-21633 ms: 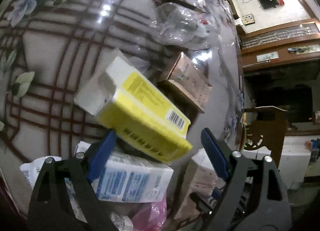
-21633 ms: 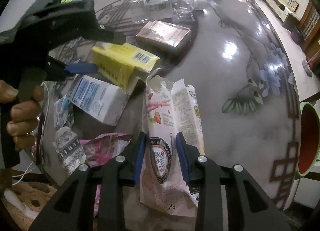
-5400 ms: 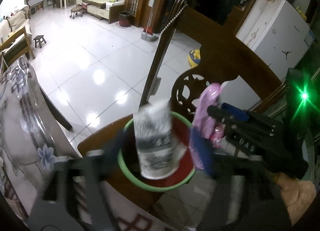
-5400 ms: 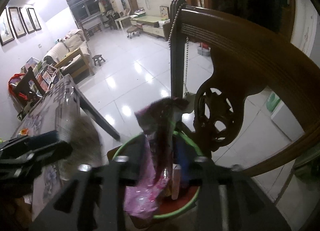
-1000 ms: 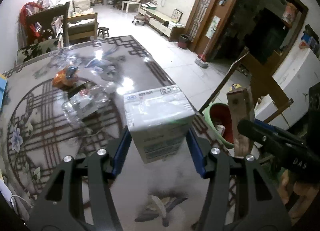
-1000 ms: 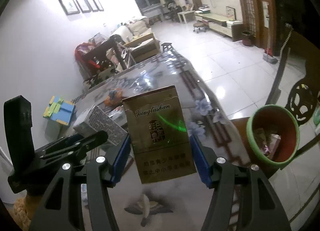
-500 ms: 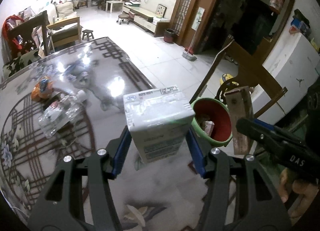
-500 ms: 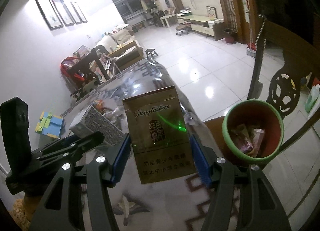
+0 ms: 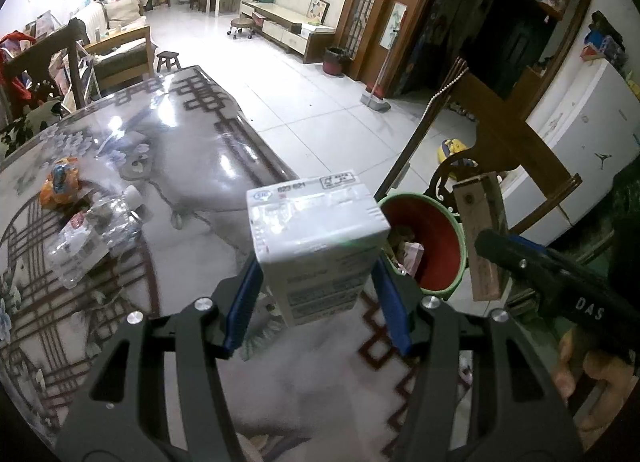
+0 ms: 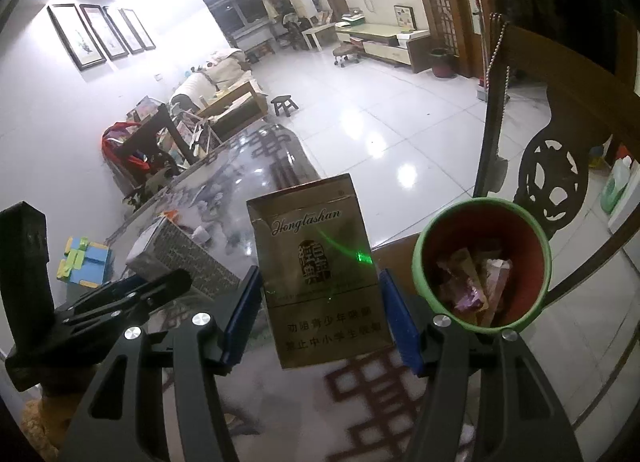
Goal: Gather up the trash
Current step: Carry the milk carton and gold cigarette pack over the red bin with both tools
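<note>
My left gripper (image 9: 316,302) is shut on a white carton box (image 9: 316,242), held above the patterned table (image 9: 120,302). My right gripper (image 10: 320,314) is shut on a gold-brown cigarette box (image 10: 320,274). A red bin with a green rim (image 9: 432,250) stands on a chair seat just past the table's edge, to the right of both boxes; wrappers lie inside the bin (image 10: 482,262). The right gripper with its brown box (image 9: 484,238) shows at the right of the left wrist view. The left gripper's box (image 10: 180,254) shows at the left of the right wrist view.
A crushed clear bottle (image 9: 92,238) and an orange wrapper (image 9: 60,182) lie on the table's far left. A carved wooden chair back (image 10: 556,182) rises behind the bin. A white fridge (image 9: 592,134) stands at the right. White tiled floor (image 9: 304,110) lies beyond the table.
Both grippers have carried their boxes across the table toward its edge. The bin has come nearer and now sits just to the right of each box.
</note>
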Motion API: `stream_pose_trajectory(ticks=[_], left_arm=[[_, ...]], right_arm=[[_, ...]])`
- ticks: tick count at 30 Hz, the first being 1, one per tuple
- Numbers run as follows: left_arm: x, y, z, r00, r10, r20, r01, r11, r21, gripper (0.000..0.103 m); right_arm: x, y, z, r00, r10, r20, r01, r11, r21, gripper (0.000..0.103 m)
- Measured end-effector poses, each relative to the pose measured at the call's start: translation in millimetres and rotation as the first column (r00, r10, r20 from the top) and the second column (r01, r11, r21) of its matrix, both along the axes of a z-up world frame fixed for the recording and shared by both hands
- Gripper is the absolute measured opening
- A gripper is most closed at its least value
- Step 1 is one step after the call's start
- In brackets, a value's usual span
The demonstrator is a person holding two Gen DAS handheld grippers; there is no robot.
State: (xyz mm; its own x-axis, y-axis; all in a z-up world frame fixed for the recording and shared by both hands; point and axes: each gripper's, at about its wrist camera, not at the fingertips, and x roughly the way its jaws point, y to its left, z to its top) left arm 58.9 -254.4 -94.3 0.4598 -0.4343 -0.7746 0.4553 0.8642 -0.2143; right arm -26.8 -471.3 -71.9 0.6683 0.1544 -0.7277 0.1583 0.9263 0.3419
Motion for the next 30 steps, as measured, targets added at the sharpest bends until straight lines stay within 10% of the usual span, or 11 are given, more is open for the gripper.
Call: stream_pose_trajectory(ticks=[30], left_arm=[[33, -154, -17, 0.989, -0.121, -0.082, 0.119, 0.992, -0.029, 0.054]], right_arm=[[32, -156, -46, 0.989, -0.101, -0.105, 0.102, 0.995, 0.005, 0.057]])
